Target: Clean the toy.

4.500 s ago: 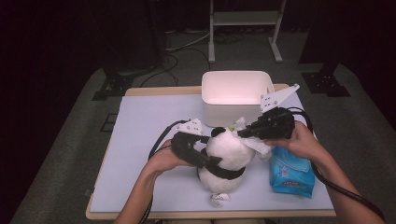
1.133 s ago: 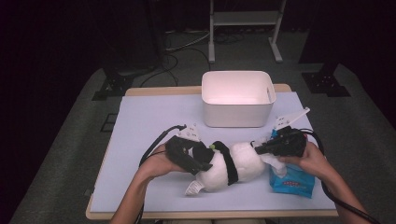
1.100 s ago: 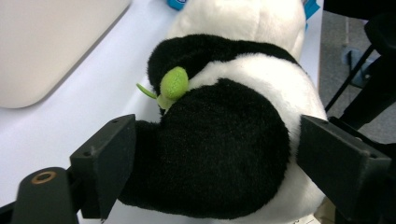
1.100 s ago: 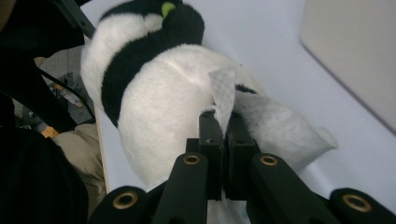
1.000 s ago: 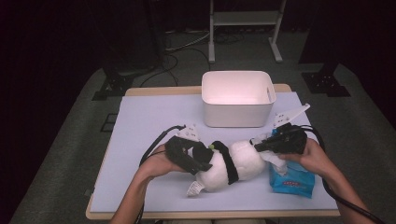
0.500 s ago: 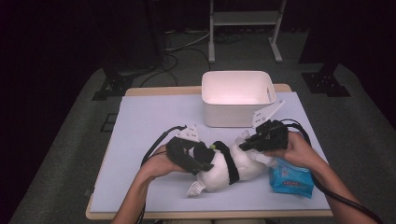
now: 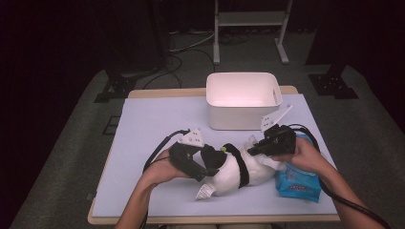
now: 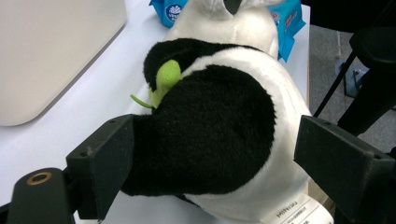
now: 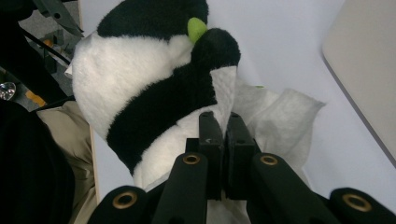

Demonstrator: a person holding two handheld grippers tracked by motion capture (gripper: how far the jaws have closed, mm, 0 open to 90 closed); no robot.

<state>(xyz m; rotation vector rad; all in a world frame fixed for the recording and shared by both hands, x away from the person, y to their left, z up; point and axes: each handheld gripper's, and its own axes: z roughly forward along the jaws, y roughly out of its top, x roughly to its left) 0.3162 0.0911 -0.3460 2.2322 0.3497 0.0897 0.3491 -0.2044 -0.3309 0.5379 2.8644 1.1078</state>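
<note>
A black-and-white plush panda [image 7: 234, 169] lies on its side on the pale mat, with a green sprig by its paw [image 8: 163, 79]. My left gripper [image 7: 203, 167] comes in from the left, and its jaws press on either side of a black furry limb [image 8: 210, 130]. My right gripper [image 7: 253, 148] sits at the panda's right end, just left of the wipes pack. It is shut on a white wipe [image 9: 280, 121], with the jaw tips [image 9: 222, 126] against the panda's white and black fur [image 9: 140, 79].
A blue wipes pack [image 7: 298, 183] lies at the front right under the right hand. A white bin [image 7: 243, 100] stands at the back centre of the mat [image 7: 157, 124]. Cables trail from both grippers. Dark floor and stand legs surround the table.
The panda stood upright earlier and now lies on its side. Over the last second the right gripper moved left with the wipe, from above the wipes pack onto the panda. The left gripper stayed put.
</note>
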